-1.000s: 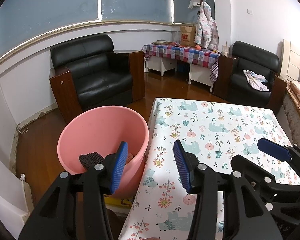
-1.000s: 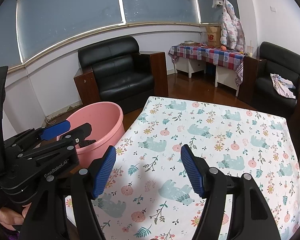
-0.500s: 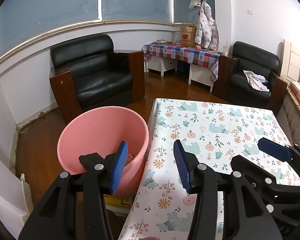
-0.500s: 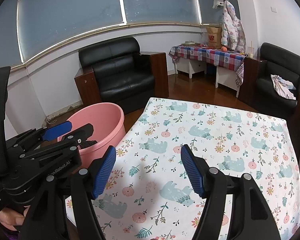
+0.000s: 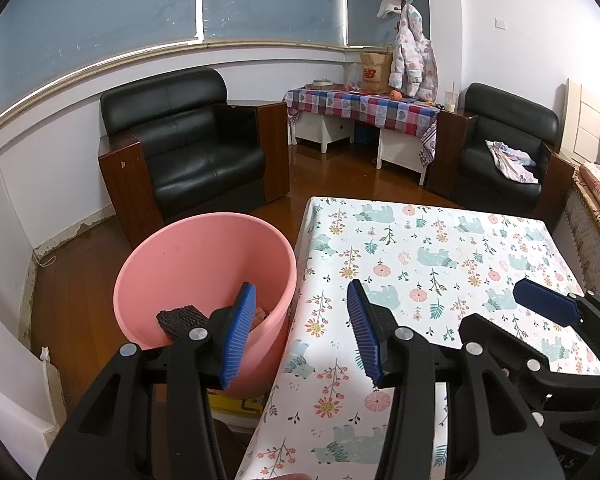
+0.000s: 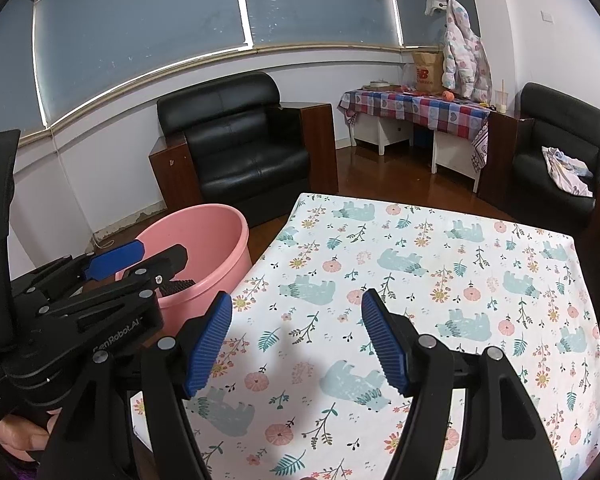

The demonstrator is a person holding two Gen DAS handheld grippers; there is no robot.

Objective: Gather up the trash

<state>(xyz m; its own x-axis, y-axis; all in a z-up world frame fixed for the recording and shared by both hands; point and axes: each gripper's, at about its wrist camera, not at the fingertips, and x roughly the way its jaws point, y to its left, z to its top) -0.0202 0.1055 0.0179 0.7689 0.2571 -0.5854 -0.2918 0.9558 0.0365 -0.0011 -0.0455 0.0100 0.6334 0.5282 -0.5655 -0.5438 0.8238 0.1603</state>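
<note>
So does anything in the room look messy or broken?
A little. A crumpled cloth is dumped on the black armchair to the right, and the wall base beside the sofa looks chipped and peeling. The flowery tablecloth lies flat, nothing spilled.

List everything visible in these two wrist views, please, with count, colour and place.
Bin: 1, pink, on the floor left of the table.
Dark textured piece: 1, black, inside the bin.
Table: 1, white floral bear-print cloth, centre.
Armchairs: 2, black with wood sides, along the walls.
Side table: 1, checked cloth, back wall.
Paper bag: 1, brown, on the side table.
Jacket: 1, pale patterned, hanging above it.
Left gripper: 1, black with blue pads, open, empty.
Right gripper: 1, same colours, open, empty.
</note>
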